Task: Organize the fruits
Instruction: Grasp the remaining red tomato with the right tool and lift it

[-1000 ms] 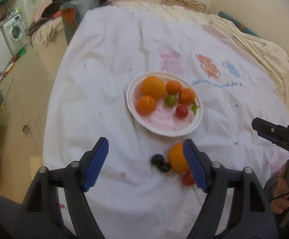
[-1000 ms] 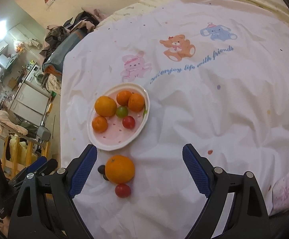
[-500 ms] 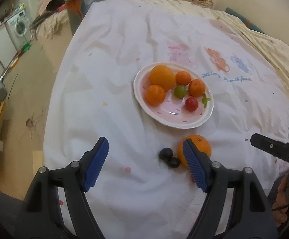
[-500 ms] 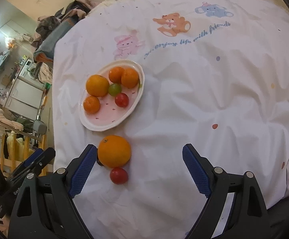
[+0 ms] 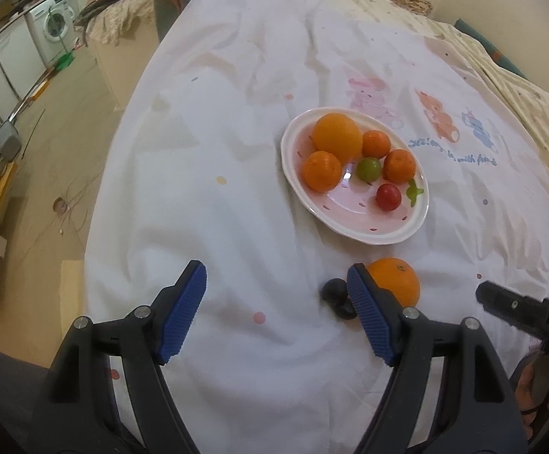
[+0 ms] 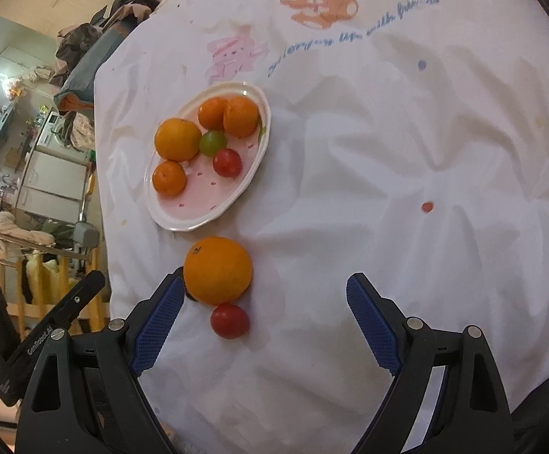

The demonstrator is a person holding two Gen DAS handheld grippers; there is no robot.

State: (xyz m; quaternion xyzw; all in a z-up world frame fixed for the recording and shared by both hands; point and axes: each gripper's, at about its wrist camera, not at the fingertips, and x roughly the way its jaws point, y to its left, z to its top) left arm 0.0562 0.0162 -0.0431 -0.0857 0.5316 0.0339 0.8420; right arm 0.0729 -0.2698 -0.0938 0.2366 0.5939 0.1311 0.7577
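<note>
The task looks partly done: the pink plate (image 6: 183, 223) on the bed's white sheet (image 6: 388, 151) already holds a large orange (image 6: 178, 139), three mandarins, a green fruit (image 6: 212, 142) and a red tomato (image 6: 227, 162). Left outside, at the plate's 6 o'clock, are a loose orange (image 6: 217, 270), a small red tomato (image 6: 230, 320) touching it, and two dark fruits (image 5: 335, 290) at the orange's 9 o'clock. The right gripper (image 6: 265, 325) is wide open and empty, the tomato between its fingers. The left gripper (image 5: 276, 312) is also open, holding nothing, near the dark fruits.
</note>
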